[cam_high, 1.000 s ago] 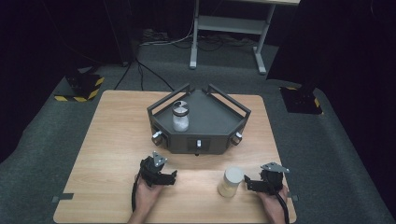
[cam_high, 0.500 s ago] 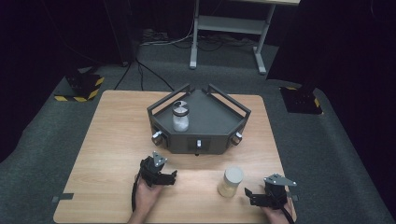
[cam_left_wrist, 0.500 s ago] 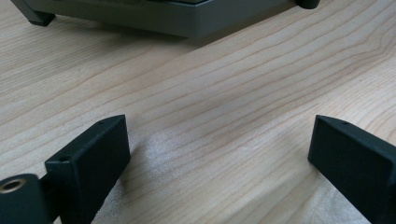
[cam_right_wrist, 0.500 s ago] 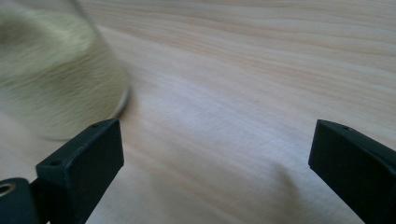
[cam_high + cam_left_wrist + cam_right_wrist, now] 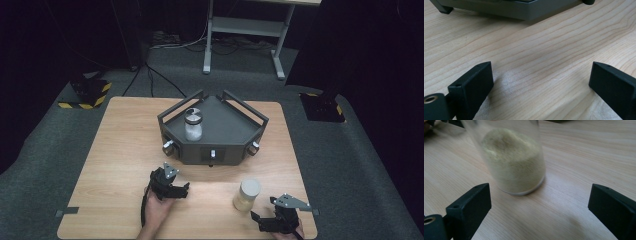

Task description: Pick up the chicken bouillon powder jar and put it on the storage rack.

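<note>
A clear jar of pale beige grains point(image 5: 247, 195) point(image 5: 516, 165) stands upright on the wooden table, near the front right. My right gripper point(image 5: 264, 214) point(image 5: 540, 192) sits just behind and to the right of it, open. Its jaws have just been closing a little, and the jar stands ahead of them, not between them. My left gripper point(image 5: 175, 187) point(image 5: 540, 72) rests open over bare wood, facing the front wall of a dark grey angular tray point(image 5: 227, 145) point(image 5: 524, 12). Inside the tray stands a second jar with white contents point(image 5: 193, 125).
The tray has small knobs point(image 5: 213, 154) along its front and rails around its rim. The near table edge lies right below both hands. Beyond the table are desk legs point(image 5: 206, 45), cables and a yellow-black striped block point(image 5: 85, 97) on the dark floor.
My right gripper has pulled back from beside the beige jar toward the near table edge. The jar stays put. My left gripper has not moved.
</note>
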The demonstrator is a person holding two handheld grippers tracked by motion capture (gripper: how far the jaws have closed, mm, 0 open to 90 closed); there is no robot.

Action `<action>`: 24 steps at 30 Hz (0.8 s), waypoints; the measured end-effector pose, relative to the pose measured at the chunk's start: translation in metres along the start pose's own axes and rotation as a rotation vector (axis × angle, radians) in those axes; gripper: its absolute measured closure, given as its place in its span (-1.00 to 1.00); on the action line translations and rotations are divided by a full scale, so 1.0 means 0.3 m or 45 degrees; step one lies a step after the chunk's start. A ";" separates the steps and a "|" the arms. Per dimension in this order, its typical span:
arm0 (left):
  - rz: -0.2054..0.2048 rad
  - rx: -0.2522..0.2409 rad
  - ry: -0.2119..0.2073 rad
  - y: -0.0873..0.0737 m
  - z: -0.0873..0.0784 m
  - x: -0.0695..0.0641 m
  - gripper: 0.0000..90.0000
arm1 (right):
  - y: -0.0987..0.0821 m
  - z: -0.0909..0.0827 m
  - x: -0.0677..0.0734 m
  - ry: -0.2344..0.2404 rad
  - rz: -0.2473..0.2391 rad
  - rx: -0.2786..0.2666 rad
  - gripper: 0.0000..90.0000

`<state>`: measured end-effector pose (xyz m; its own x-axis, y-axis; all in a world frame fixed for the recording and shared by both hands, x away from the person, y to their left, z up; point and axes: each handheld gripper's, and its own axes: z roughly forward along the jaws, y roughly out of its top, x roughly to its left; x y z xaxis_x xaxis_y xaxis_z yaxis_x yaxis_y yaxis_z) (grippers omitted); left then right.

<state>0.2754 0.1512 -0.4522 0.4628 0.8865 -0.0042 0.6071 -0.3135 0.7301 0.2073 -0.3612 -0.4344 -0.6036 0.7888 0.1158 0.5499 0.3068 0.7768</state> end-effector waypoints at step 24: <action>0.000 0.000 -0.001 0.000 0.000 0.001 -0.88 | 0.031 0.105 0.049 0.057 -0.071 -0.119 -0.75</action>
<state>0.2755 0.1514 -0.4522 0.4631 0.8863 -0.0048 0.6075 -0.3134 0.7299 0.2219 -0.3300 -0.4450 -0.6577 0.7470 0.0968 0.4598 0.2964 0.8371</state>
